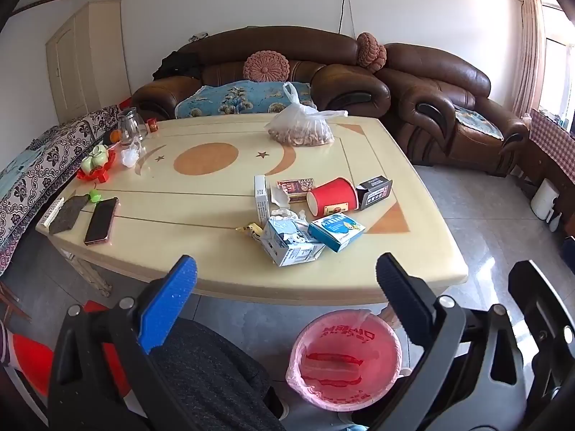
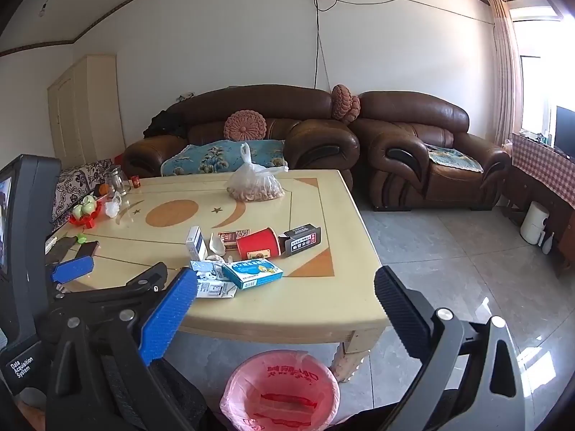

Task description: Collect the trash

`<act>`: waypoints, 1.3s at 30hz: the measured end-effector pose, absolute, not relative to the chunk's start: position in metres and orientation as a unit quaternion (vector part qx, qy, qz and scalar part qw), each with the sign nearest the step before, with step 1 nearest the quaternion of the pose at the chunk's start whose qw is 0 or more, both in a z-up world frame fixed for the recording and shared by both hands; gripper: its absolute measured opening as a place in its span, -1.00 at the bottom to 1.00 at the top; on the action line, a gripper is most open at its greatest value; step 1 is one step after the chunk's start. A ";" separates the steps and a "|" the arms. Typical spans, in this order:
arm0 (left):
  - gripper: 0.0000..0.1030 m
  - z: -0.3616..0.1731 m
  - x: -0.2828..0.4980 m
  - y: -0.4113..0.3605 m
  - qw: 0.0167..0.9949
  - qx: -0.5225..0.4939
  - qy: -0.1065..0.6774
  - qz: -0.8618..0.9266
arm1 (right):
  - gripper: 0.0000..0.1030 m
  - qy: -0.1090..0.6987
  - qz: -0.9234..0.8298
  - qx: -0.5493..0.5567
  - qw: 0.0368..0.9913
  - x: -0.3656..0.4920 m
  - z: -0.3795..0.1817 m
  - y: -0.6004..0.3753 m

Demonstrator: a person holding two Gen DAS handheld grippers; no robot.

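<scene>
Both my tongs, left point(image 1: 285, 280) and right point(image 2: 285, 292), gape empty; light, crushable red cup point(image 1: 333, 195) near the table's point(image 1: 215, 280) front edge, I'd pinch its rim.

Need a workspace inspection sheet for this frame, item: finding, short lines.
Surface: cream coffee table with orange inlays, trash bunched at its near right.
Job's things: red paper cup on its side; blue box; torn milk carton; black box; white box; pink-lined trash bin on the floor, nothing seen inside.
Clutter: phone, bag of nuts, glass jar, red fruit dish.
Grippers: left gripper and right gripper, jaws wide apart, holding nothing.
Cables: black wall cable.
Surroundings: brown leather sofa, tiled floor.
</scene>
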State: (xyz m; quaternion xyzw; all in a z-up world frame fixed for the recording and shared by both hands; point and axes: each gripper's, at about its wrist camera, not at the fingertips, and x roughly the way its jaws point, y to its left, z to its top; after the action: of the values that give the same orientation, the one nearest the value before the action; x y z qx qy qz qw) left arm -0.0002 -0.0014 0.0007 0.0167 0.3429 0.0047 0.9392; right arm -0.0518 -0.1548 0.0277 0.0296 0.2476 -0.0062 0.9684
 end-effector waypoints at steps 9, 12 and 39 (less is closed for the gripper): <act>0.90 0.003 0.002 -0.002 0.939 0.010 0.345 0.003 | 0.88 0.240 -0.001 0.036 0.970 -0.051 0.027 -0.156; 0.90 0.005 -0.003 0.000 0.940 0.008 0.342 0.000 | 0.88 0.240 -0.001 0.033 0.970 -0.048 0.027 -0.155; 0.90 0.001 0.000 0.009 0.936 -0.014 0.352 -0.006 | 0.88 0.236 0.008 0.025 0.971 -0.053 0.031 -0.149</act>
State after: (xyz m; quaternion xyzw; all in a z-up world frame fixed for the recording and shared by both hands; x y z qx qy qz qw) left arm 0.0002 0.0088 0.0013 -0.0145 0.3518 -0.0062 0.9360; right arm -0.0533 -0.1495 0.0305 0.0253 0.2361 0.0083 0.9714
